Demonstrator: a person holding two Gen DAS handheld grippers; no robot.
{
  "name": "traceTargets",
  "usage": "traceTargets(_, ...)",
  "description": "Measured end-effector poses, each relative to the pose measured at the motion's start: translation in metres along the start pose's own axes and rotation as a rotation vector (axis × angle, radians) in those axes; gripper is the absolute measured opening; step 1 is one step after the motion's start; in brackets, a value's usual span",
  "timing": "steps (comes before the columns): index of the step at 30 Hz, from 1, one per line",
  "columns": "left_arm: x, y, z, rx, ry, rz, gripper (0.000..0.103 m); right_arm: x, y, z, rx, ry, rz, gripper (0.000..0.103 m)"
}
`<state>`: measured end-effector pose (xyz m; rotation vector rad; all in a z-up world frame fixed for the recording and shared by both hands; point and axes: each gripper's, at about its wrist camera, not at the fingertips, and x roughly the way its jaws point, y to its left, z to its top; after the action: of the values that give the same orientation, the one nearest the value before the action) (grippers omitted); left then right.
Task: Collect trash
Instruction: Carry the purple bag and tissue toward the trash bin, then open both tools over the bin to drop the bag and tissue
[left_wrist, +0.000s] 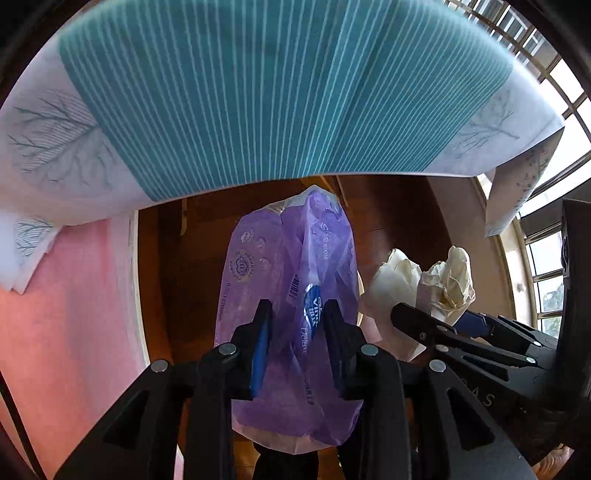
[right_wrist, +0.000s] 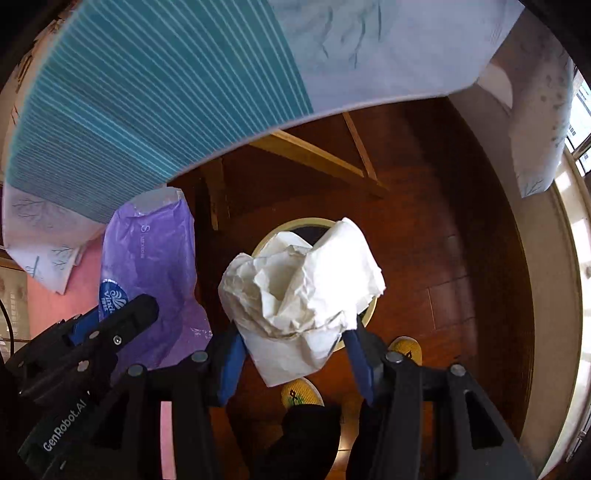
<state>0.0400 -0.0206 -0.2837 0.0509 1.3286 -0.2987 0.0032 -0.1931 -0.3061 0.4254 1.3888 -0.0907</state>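
Black gripper frames fill the near edge of both views; "GenRobot.AI" is printed in white on the left gripper's (left_wrist: 297, 347) body as seen from the right wrist. Beyond them, largest of all, a tablecloth (left_wrist: 280, 92) with teal and white stripes and pale borders printed with bare trees spans the far side, its edge overhanging a dark wooden floor (right_wrist: 443, 240) with open room below. Light wooden table legs (right_wrist: 314, 155) show under that edge, a pink surface (left_wrist: 74, 295) lies to the left, and windows (left_wrist: 554, 74) to the right.

A purple plastic bag (left_wrist: 280, 258) hangs between the left gripper's blue pads, which pinch its middle; a blue oval label on it reads "Vinda", with "Deluxe" below, and a barcode beside. The right gripper (right_wrist: 295, 354) clamps a crumpled white paper wad (right_wrist: 299, 288) between its blue pads, directly over a round bin (right_wrist: 314, 223) with a cream rim on the floor. Bag and wad hang side by side, near but apart. Yellow shoes (right_wrist: 406, 349) stand beside the bin
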Motion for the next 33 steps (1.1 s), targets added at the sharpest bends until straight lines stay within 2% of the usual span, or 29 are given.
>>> traceTargets(2, 0.027, 0.0, 0.0, 0.029, -0.017, -0.01, 0.031, 0.031, -0.009, 0.0, 0.013, 0.006, -0.005, 0.052)
traceTargets(3, 0.04, -0.003, 0.002, 0.051, -0.027, -0.006, 0.041, 0.043, -0.012, 0.001, 0.019, 0.007, -0.004, 0.054)
traceTargets(5, 0.062, -0.004, 0.0, 0.08, -0.051, 0.015, 0.054, 0.07, -0.023, 0.002, 0.052, 0.009, 0.001, 0.056)
traceTargets(6, 0.071, -0.002, 0.0, 0.083, -0.066, 0.028, 0.064, 0.082, -0.029, 0.003, 0.068, 0.011, 0.002, 0.057)
traceTargets(8, 0.088, 0.002, -0.001, 0.071, -0.072, 0.028, 0.077, 0.103, -0.036, 0.006, 0.087, 0.014, 0.004, 0.059)
traceTargets(9, 0.094, 0.004, -0.002, 0.06, -0.074, 0.025, 0.078, 0.111, -0.038, 0.006, 0.089, 0.014, 0.01, 0.06)
traceTargets(11, 0.104, 0.008, -0.005, 0.048, -0.076, 0.046, 0.079, 0.121, -0.036, 0.009, 0.072, 0.004, 0.017, 0.061)
traceTargets(13, 0.111, 0.01, -0.009, 0.05, -0.073, 0.073, 0.079, 0.124, -0.034, 0.015, 0.047, -0.007, 0.006, 0.067)
traceTargets(19, 0.104, 0.016, -0.015, 0.024, -0.063, 0.113, 0.079, 0.118, -0.03, 0.013, 0.048, -0.014, 0.005, 0.067)
traceTargets(24, 0.074, 0.024, -0.007, -0.019, -0.091, 0.126, 0.079, 0.098, -0.027, 0.016, 0.048, -0.02, 0.01, 0.067)
traceTargets(33, -0.019, 0.023, 0.019, -0.053, -0.207, 0.131, 0.079, 0.01, -0.007, 0.021, 0.054, -0.078, 0.028, 0.067)
